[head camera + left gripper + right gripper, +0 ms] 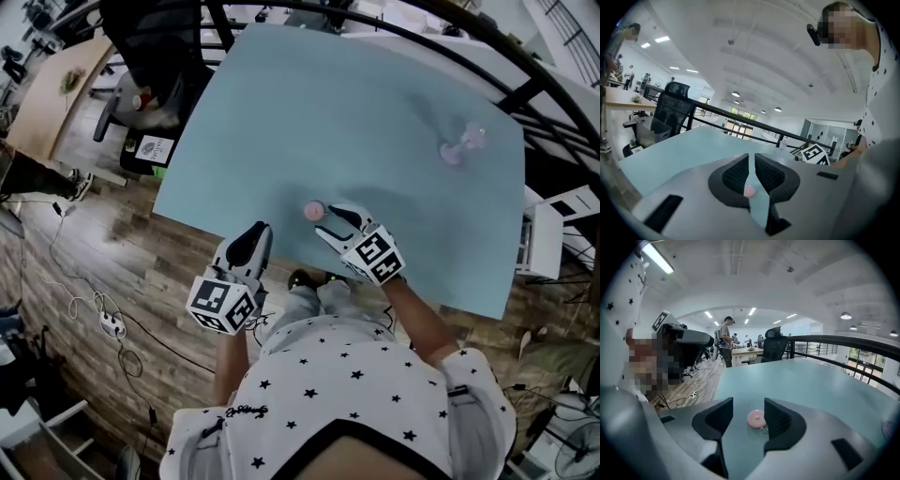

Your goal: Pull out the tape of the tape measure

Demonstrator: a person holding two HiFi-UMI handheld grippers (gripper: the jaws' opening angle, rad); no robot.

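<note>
A small round pink tape measure (313, 211) lies on the light blue table (356, 112) near its front edge. My right gripper (328, 217) sits just right of it with its jaws open; in the right gripper view the tape measure (756, 418) lies a little ahead of the right gripper (748, 404), in line with the gap, touching neither pad. My left gripper (258, 230) hovers at the table's front edge, left of the tape measure. Its jaws are shut with nothing in them. In the left gripper view the left gripper (751, 159) shows the pink tape measure (749, 190) through the slit.
A pale pink translucent object (463, 142) lies at the table's far right. A black office chair (155, 56) stands beyond the left corner. Black railing (525, 89) runs behind the table. Cables and a power strip (111, 324) lie on the wooden floor.
</note>
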